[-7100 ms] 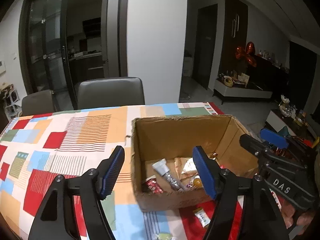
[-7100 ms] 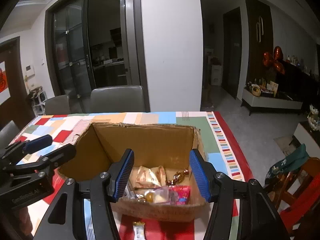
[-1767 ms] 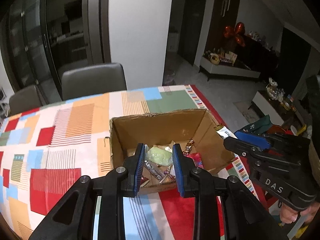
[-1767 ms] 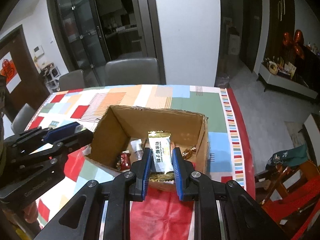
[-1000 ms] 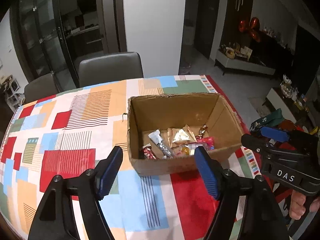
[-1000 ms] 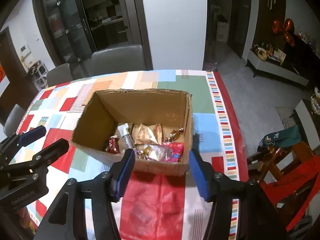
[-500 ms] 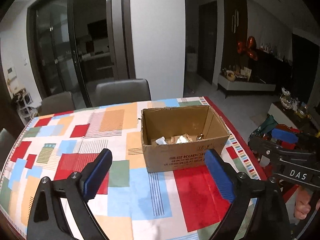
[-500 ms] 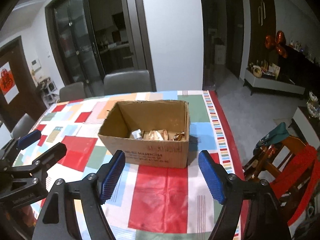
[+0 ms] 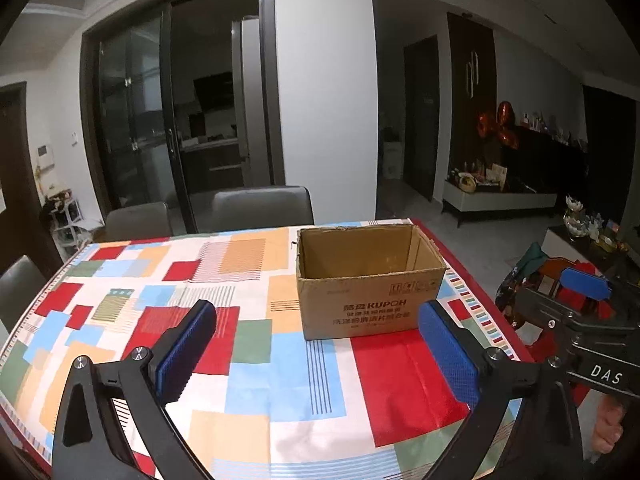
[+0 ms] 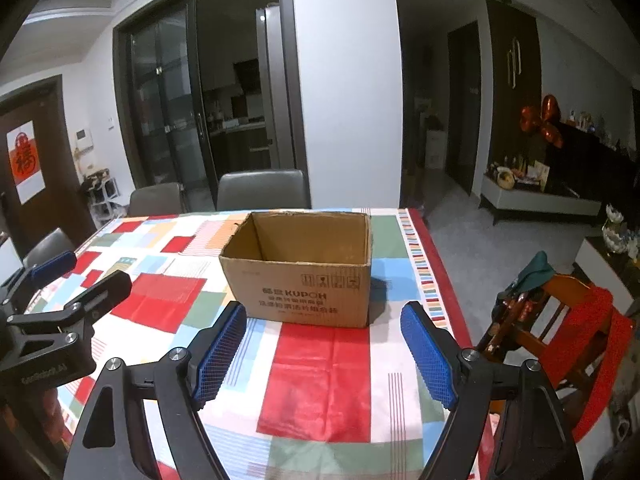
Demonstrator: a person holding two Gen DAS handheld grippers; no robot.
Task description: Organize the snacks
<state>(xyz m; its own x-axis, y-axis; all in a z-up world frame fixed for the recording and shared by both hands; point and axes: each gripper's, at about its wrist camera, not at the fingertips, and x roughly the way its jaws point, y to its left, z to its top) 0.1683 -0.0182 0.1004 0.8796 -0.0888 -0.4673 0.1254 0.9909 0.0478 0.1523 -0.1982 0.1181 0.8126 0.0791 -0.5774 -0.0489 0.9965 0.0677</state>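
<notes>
An open brown cardboard box (image 9: 370,294) stands on the table with the colourful patchwork cloth (image 9: 280,364); it also shows in the right wrist view (image 10: 304,276). Its contents are hidden behind the front wall from this low angle. My left gripper (image 9: 318,346) is open and empty, held back over the near side of the table. My right gripper (image 10: 326,356) is open and empty, also drawn back in front of the box. Each gripper shows at the edge of the other's view.
Grey chairs (image 9: 260,208) stand at the far side of the table. A wooden chair with red and green cloth (image 10: 560,312) stands to the right of the table. Glass doors and a white wall lie behind.
Both grippers dropped their snacks into the box, opened, then pulled back and lowered; the box looks farther away and its inside is no longer visible.
</notes>
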